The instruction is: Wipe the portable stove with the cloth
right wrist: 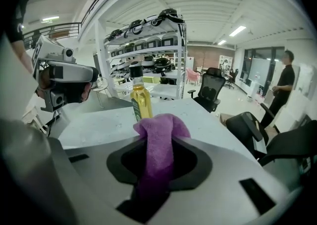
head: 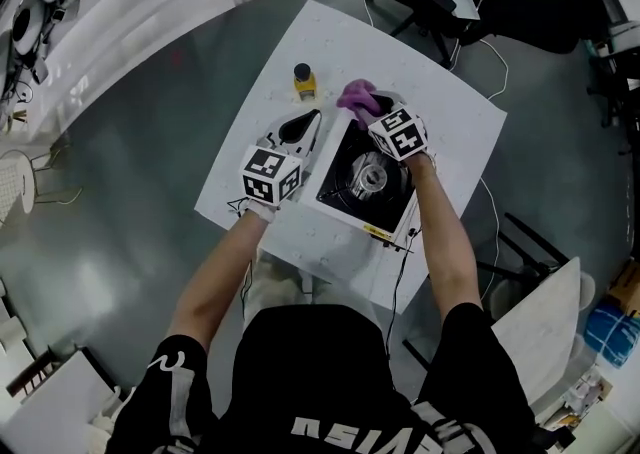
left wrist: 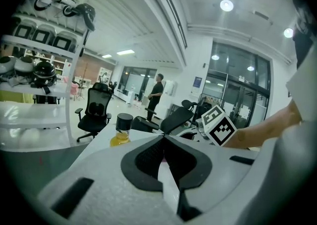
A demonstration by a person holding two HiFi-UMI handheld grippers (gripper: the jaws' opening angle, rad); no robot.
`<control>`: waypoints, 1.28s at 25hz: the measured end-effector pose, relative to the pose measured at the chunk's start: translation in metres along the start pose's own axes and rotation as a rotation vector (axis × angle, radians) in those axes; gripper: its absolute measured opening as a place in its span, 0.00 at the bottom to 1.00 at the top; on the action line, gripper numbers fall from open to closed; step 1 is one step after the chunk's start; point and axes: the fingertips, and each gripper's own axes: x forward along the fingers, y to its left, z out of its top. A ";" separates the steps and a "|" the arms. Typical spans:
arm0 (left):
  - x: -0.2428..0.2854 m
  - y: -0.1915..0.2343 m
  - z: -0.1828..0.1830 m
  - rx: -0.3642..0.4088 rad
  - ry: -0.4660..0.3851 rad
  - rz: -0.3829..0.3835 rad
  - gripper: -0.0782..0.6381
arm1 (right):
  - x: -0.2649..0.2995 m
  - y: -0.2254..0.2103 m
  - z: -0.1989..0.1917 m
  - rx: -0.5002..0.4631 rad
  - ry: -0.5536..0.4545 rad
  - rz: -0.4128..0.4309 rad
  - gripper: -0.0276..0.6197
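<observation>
Right gripper [right wrist: 161, 142] jaws clamped on purple cloth [right wrist: 163, 125], wad protruding past tips, above portable stove [head: 345, 187] top edge. Left gripper [left wrist: 164, 138] jaws together.

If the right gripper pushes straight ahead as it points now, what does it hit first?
Likely the yellow-liquid bottle, almost dead ahead past the purple cloth held by the right gripper; the white table beneath could come first. Depth is unclear.
</observation>
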 end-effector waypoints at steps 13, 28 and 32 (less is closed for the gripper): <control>0.023 -0.050 0.006 0.042 0.016 -0.115 0.12 | -0.064 -0.030 -0.050 0.092 0.024 -0.133 0.20; 0.043 -0.105 -0.004 0.081 0.053 -0.201 0.12 | -0.128 -0.079 -0.107 0.215 0.009 -0.322 0.20; 0.047 -0.111 -0.006 0.085 0.062 -0.203 0.12 | -0.144 -0.088 -0.122 0.250 0.006 -0.358 0.20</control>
